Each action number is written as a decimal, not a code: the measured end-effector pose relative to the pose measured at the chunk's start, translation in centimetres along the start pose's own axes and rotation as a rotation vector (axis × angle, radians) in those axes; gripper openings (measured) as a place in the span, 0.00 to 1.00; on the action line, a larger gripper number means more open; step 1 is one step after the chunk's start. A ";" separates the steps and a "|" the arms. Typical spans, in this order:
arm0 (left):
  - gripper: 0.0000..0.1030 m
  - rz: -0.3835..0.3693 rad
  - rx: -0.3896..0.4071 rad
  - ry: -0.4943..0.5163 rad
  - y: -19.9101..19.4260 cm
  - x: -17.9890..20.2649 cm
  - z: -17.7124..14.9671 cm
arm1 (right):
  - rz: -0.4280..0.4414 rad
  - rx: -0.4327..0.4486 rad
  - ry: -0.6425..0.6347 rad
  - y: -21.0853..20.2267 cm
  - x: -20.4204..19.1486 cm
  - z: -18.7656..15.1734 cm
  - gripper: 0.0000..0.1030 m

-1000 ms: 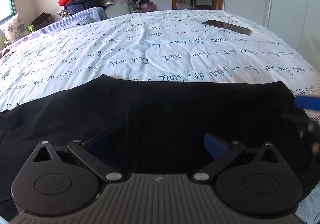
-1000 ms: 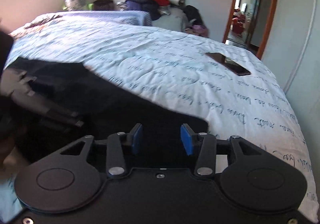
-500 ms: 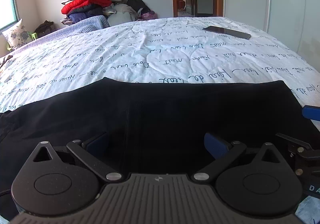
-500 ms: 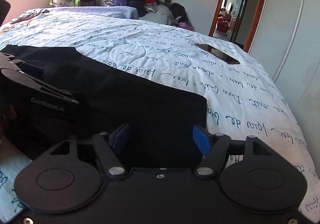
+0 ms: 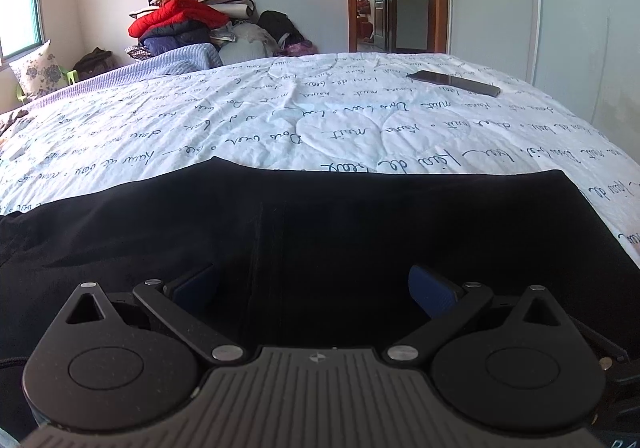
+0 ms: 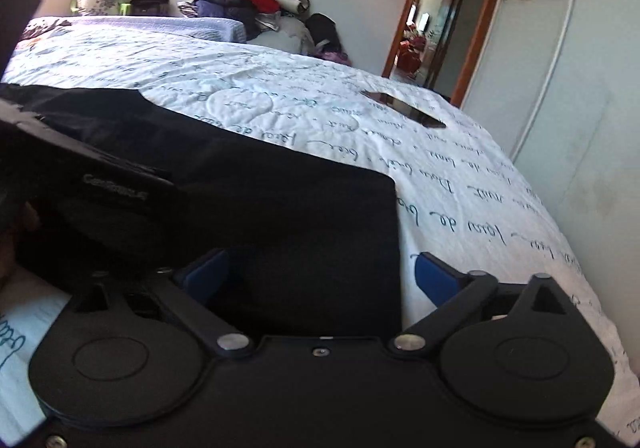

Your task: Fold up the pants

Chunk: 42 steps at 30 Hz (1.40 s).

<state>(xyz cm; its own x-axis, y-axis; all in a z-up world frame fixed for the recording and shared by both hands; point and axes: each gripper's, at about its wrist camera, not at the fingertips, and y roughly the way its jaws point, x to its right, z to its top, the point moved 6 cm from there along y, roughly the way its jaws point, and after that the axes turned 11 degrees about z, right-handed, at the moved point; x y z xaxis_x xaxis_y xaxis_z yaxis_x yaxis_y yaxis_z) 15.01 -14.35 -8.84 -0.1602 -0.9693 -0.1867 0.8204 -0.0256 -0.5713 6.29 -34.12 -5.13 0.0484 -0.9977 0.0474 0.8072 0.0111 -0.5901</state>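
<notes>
Right gripper (image 6: pixel 322 278) jaws opening over black pants' (image 6: pixel 280 216) corner, nothing pinched; left gripper (image 5: pixel 312 288) spread too. Pants lie flat near bed (image 5: pixel 320 116) edge, phone (image 5: pixel 454 83) beyond. Pinch both layers b4 lifting.

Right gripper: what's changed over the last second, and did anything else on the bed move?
The right gripper went from nearly closed on the corner of the black pants to spread wide; its jaws are opening, the pads clear of the cloth, so it has let go. The left gripper stayed open over the pants. The pants stay flat on the bed, and the phone has not moved.
</notes>
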 end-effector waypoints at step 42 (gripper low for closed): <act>1.00 0.070 -0.013 -0.032 -2.9 -6.7 -2.4 | 0.112 -0.016 0.107 0.6 -1.9 -0.5 1.00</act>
<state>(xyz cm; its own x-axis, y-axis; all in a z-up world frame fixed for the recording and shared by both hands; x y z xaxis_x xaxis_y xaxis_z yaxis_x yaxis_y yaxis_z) 12.43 -7.19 -7.85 -0.0849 -0.9759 -0.2008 0.8215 0.0455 -0.5684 6.38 -32.20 -5.93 0.0737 -0.9918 -0.1047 0.7910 0.1220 -0.5995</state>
